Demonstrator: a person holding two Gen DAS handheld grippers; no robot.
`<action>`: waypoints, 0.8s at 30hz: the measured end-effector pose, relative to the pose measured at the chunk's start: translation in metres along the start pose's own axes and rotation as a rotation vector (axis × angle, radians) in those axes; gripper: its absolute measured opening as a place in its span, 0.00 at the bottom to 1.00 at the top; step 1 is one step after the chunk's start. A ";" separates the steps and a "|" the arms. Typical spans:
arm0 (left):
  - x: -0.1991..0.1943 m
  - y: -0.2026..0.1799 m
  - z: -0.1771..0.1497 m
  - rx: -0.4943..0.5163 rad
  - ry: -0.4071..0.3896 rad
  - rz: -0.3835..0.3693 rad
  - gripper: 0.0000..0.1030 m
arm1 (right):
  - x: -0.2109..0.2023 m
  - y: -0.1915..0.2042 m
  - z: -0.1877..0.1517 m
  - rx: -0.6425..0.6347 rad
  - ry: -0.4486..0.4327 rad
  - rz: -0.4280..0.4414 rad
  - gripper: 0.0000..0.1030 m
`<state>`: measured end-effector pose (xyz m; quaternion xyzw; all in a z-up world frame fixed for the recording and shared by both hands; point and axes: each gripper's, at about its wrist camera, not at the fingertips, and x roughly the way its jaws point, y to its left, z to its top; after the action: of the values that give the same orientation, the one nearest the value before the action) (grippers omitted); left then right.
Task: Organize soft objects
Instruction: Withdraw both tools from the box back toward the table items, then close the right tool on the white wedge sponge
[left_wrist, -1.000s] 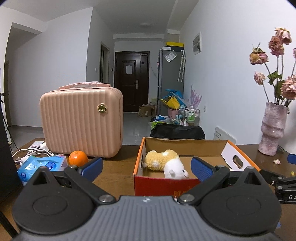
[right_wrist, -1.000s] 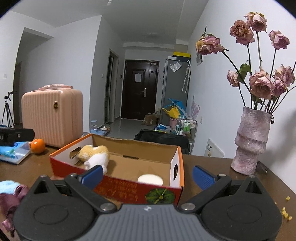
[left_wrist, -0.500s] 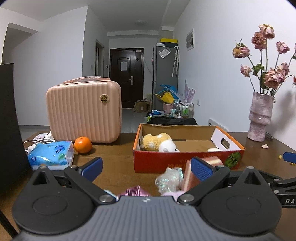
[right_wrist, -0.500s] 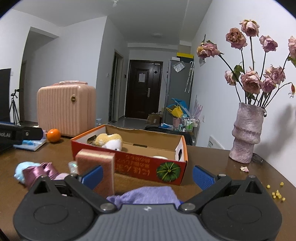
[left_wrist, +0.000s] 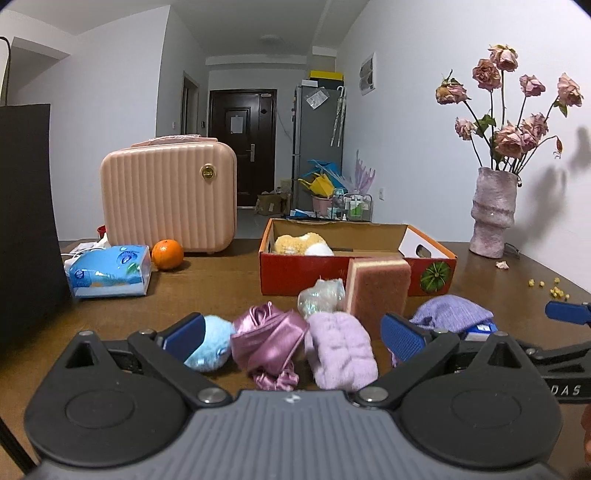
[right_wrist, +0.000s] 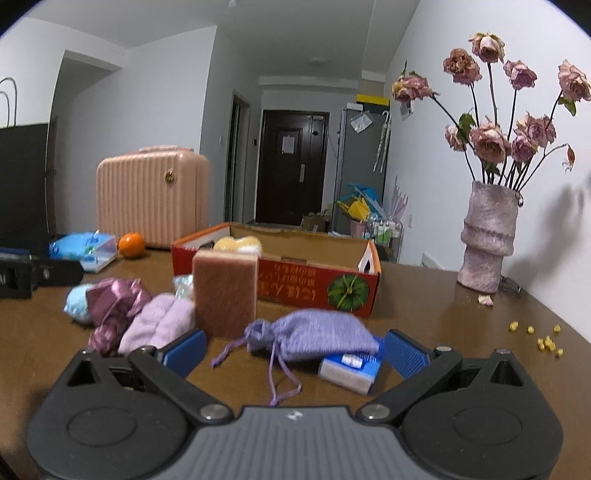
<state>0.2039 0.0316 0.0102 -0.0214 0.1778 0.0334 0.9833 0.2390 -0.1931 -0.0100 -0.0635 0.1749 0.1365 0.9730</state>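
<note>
1. White walls (left_wrist: 413, 129), white ceiling with a round flush lamp (left_wrist: 270, 38).
2. Hallway ends at a dark brown door (left_wrist: 242, 147) with a paper sheet on it.
3. Tall grey cabinet (left_wrist: 318, 144) stands right of the door, yellow box (left_wrist: 326, 75) on top.
4. Cluttered floor near the cabinet: cardboard box (left_wrist: 269, 202), blue and yellow items.
5. Dark brown wooden table (left_wrist: 221, 280) fills the foreground.
6. Pale tiled floor (left_wrist: 248, 223), dim indoor light.
</note>
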 end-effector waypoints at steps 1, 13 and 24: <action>-0.002 0.000 -0.002 0.000 0.004 -0.004 1.00 | -0.002 0.001 -0.003 0.000 0.008 0.002 1.00; -0.001 -0.003 -0.017 0.009 0.047 -0.031 1.00 | -0.006 0.002 -0.017 0.024 0.043 0.004 0.99; 0.005 -0.001 -0.020 0.000 0.075 -0.039 1.00 | 0.019 0.008 -0.026 -0.002 0.197 0.007 0.80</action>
<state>0.2017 0.0296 -0.0099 -0.0263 0.2140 0.0135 0.9764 0.2458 -0.1856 -0.0414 -0.0770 0.2697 0.1332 0.9506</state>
